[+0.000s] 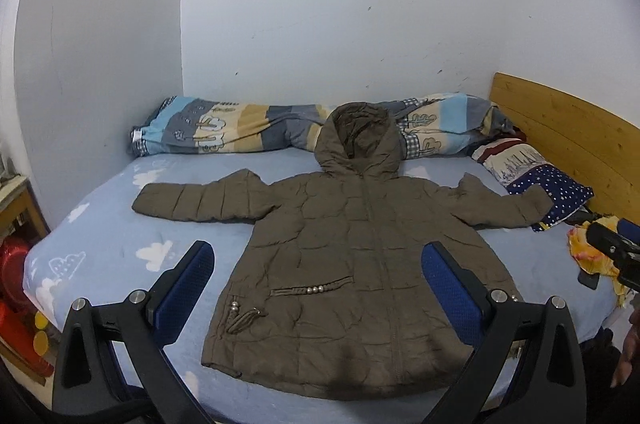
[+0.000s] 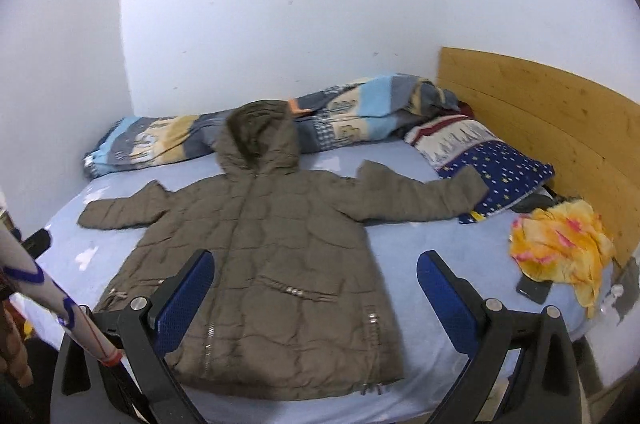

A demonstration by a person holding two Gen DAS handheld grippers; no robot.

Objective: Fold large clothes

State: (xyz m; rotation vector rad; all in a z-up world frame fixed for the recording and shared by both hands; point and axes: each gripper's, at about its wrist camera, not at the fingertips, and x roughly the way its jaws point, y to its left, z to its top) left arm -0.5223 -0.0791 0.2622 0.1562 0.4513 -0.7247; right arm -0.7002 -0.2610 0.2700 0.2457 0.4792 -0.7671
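A brown quilted hooded coat (image 1: 352, 256) lies flat, front up, on the light-blue bed sheet (image 1: 100, 244), sleeves spread out to both sides and hood toward the wall. My left gripper (image 1: 318, 264) hovers open above the coat's lower half with nothing between its blue pads. In the right wrist view the same coat (image 2: 264, 244) lies left of centre. My right gripper (image 2: 314, 272) is open and empty above the coat's right hem side. The right gripper's tip (image 1: 612, 248) also shows at the right edge of the left wrist view.
A rolled patterned quilt (image 1: 224, 127) lies along the wall. A star-patterned pillow (image 2: 488, 159) sits under the coat's right cuff by the wooden headboard (image 2: 540, 111). A yellow cloth (image 2: 560, 244) and a dark phone (image 2: 532, 290) lie right. Red plastic things (image 1: 16, 304) stand left.
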